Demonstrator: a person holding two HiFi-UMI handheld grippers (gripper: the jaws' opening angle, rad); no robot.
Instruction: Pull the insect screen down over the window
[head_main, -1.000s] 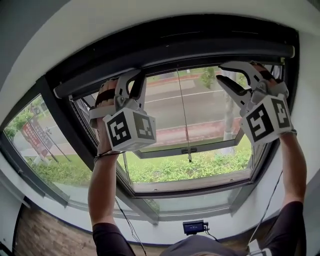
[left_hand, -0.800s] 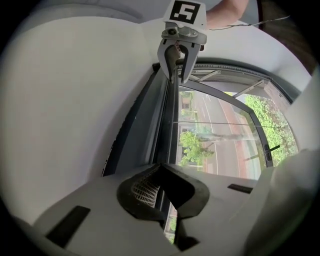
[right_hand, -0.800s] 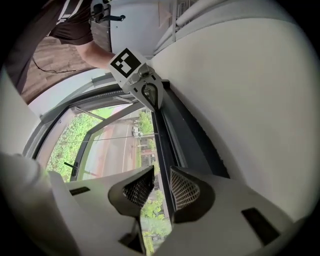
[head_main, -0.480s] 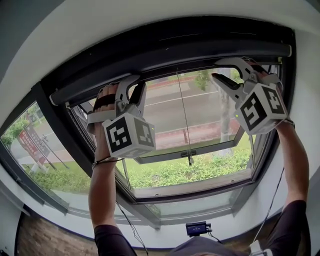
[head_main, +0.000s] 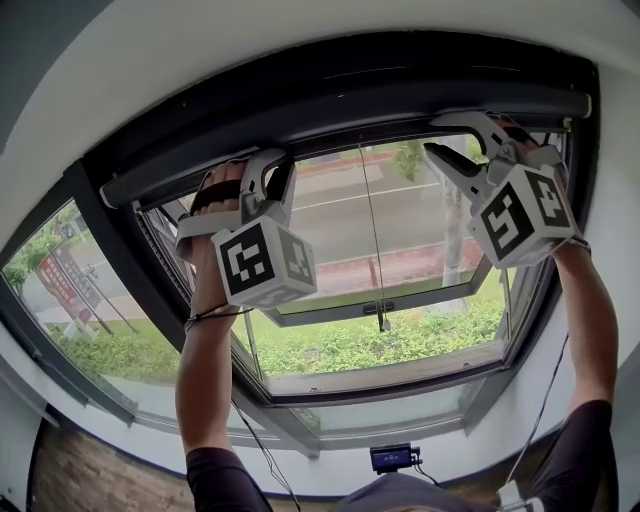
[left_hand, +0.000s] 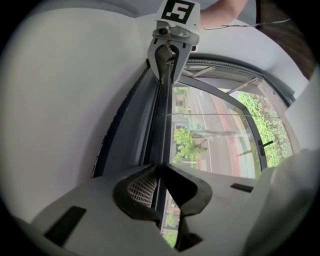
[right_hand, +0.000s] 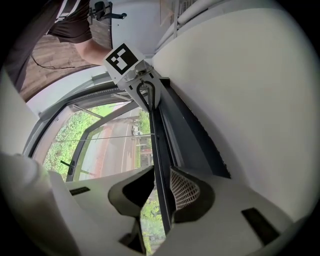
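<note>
The insect screen is rolled up in its dark cassette (head_main: 350, 70) at the top of the window. Its grey pull bar (head_main: 380, 118) lies just under the cassette. My left gripper (head_main: 268, 168) grips the bar's left part, and the bar's thin edge (left_hand: 162, 135) runs between its nearly closed tips (left_hand: 158, 167). Those jaws have just been opening a little, with the bar still between them. My right gripper (head_main: 452, 138) holds the right part, its jaws (right_hand: 159, 182) closed on the bar (right_hand: 156, 145). Each gripper view shows the other gripper, the right one (left_hand: 167, 60) and the left one (right_hand: 145, 95), further along the bar.
A thin cord (head_main: 368, 230) hangs down the middle of the pane. Behind it an outward-tilted sash with a handle (head_main: 377, 305) shows a street and greenery. White wall surrounds the dark window frame (head_main: 120, 250). A small device (head_main: 392, 456) sits on the sill below.
The right gripper has edged up and slightly left against the bar. The left gripper has rolled a little. The pull bar stays at the top.
</note>
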